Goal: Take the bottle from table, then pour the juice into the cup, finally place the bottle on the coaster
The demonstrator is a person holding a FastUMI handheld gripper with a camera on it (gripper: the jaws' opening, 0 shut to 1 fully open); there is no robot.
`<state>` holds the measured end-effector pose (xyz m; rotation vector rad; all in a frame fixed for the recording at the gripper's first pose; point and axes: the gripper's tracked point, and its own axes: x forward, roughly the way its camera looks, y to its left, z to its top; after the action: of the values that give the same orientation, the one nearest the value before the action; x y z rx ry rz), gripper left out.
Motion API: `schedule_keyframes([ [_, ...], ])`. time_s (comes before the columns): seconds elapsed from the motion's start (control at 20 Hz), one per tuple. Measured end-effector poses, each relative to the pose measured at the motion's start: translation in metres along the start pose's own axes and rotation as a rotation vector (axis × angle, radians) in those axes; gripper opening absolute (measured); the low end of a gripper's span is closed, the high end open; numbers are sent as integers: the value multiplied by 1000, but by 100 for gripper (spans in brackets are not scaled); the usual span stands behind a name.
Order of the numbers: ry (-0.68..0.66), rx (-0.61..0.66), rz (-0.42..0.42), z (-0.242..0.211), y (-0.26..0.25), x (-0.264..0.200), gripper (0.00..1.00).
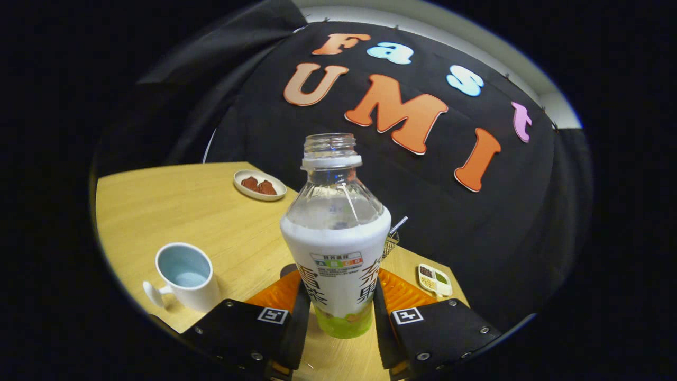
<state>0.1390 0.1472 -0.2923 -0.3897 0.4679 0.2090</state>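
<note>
Jaws [338, 296]: closed part-way around the bottle, one finger pressing on each side of its lower body, so the bottle is clamped between them.
Bottle [337, 248]: upright between the two fingers, cap off, mouth open at the top; clear shoulder and neck above a white printed wrap with a green band at the bottom. I cannot tell whether its base touches the desk or hangs just above it.
Cup [185, 275]: white with a pale blue inside and a handle, standing upright on the desk, to the left of the fingers and apart from the bottle; a little pale liquid seems to lie at its bottom.
Desk [174, 206]: light wood, carrying everything here.
Small plate [259, 185]: far side of the desk, beyond the bottle and to its left, holding two reddish-brown lumps.
Divided dish [435, 279]: white, to the right of the bottle near the desk's edge, with dark, pale and green bits in separate compartments.
Metal object [394, 235]: just behind the bottle's right shoulder, partly hidden, too little visible to name.
</note>
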Motion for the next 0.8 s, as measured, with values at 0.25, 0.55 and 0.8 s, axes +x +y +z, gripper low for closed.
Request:
schedule_keyframes([
  [0.25,-36,223,23,11,-4,18,57],
  [0.55,-52,335,58,12,13,51,57],
  [0.8,-26,353,57,0,27,89,57],
])
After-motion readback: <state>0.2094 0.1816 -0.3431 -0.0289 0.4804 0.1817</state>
